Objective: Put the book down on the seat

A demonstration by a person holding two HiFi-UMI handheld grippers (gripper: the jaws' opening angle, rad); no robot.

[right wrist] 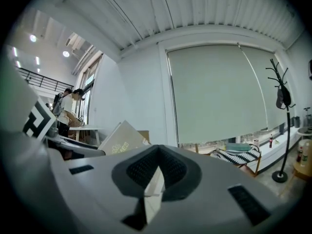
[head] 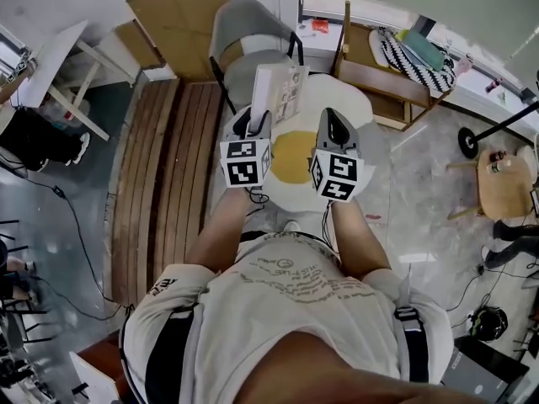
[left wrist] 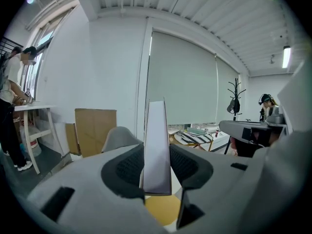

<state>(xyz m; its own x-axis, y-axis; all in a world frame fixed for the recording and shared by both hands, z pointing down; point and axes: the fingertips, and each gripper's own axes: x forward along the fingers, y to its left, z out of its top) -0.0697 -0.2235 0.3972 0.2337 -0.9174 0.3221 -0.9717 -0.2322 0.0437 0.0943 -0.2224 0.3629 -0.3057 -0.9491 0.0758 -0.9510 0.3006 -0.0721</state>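
Note:
A thin pale book stands upright, edge-on, clamped at its lower edge between the pads of my left gripper. In the left gripper view the book rises straight up from the left gripper. It is held above the front of a grey chair with a rounded back; the chair's seat lies just beyond and left of the book. My right gripper hangs beside it to the right, shut, apart from the book. Only a pale sliver shows between the right gripper pads.
Under both grippers lies a white egg-shaped rug with a yellow centre. A wooden chair with striped cloth stands at the right. Wood planks, cardboard and a white table lie left, where a person stands. A small round table stands far right.

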